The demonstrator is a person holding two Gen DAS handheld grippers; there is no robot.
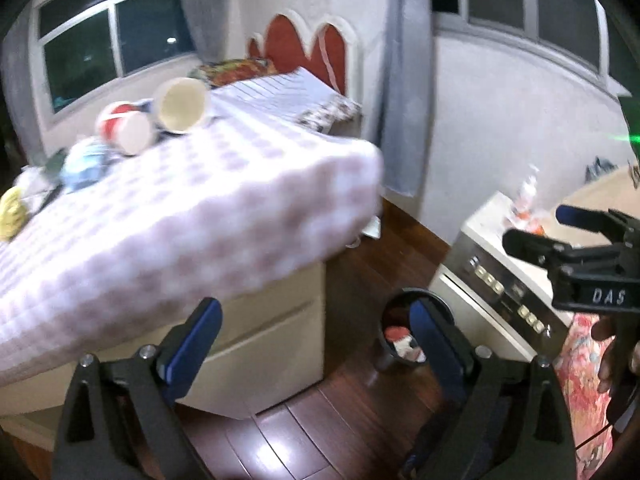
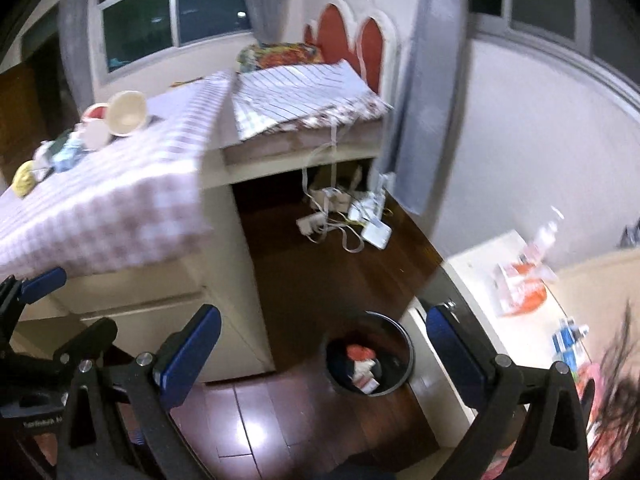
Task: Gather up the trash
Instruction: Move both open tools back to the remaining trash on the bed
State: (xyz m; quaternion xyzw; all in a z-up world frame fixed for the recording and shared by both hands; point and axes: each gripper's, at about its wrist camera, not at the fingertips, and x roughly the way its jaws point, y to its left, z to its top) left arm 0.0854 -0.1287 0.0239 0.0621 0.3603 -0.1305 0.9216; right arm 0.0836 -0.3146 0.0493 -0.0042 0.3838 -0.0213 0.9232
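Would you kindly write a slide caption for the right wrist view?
Open right gripper above a floor bin holding trash; cups lie on the checked tablecloth.

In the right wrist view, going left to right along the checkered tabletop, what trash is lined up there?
Yellow crumpled item → light blue wrapper → red-and-white paper cup on its side → cream paper cup on its side, all on the checkered tablecloth. Both grippers are open and empty.
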